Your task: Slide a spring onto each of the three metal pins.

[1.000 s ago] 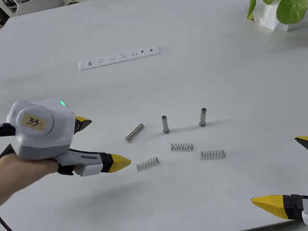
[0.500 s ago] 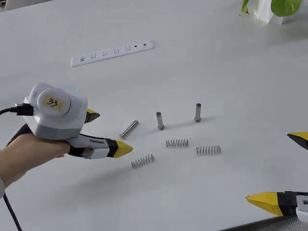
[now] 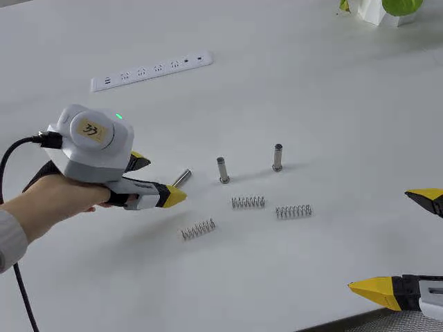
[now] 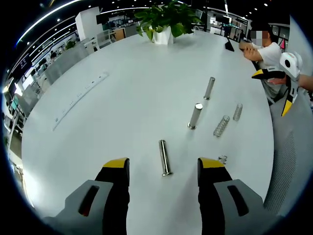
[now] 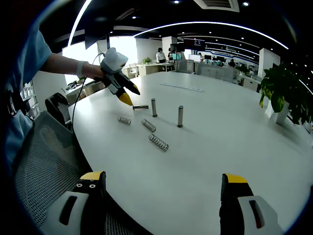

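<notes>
As the left hand-held gripper (image 3: 160,178) gapes empty, one pin (image 4: 165,157) lies flat just ahead.

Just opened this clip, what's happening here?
A person holds a tool in each hand over a white table. The left tool is open and pointed at the one pin lying flat; the other two pins stand upright. All three springs lie loose on the table, none on a pin yet. The right tool is open at the near edge, apart from the parts.

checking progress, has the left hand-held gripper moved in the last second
Yes, the left hand-held gripper moved toward the lying pin, away from the nearest spring.
</notes>
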Action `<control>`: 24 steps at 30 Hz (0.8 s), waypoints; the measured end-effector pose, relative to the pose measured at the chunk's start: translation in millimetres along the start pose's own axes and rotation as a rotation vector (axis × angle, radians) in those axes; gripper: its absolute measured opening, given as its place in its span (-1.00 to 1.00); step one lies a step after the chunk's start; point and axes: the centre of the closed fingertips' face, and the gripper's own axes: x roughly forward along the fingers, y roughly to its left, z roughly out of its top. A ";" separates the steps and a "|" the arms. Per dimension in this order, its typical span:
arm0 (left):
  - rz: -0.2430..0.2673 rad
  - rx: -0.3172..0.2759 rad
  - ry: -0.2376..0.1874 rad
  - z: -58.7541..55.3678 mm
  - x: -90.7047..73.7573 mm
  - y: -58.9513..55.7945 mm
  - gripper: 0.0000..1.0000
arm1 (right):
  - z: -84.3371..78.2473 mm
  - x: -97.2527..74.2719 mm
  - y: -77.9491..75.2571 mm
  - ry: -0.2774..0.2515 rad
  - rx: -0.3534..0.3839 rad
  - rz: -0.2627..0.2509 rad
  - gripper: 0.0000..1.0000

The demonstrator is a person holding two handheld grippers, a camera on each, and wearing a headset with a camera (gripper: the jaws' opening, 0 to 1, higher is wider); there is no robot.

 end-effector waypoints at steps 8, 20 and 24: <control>0.003 -0.016 0.026 5.5 12.8 2.2 -0.18 | -2.3 -1.1 0.6 0.006 0.005 0.001 0.94; -0.012 -0.057 0.055 7.1 24.9 -1.5 -0.54 | -4.1 -3.0 -1.0 0.009 0.011 -0.004 0.94; -0.015 -0.069 0.065 6.7 28.3 -1.1 -0.61 | -4.4 -3.3 -1.8 0.010 0.011 -0.006 0.94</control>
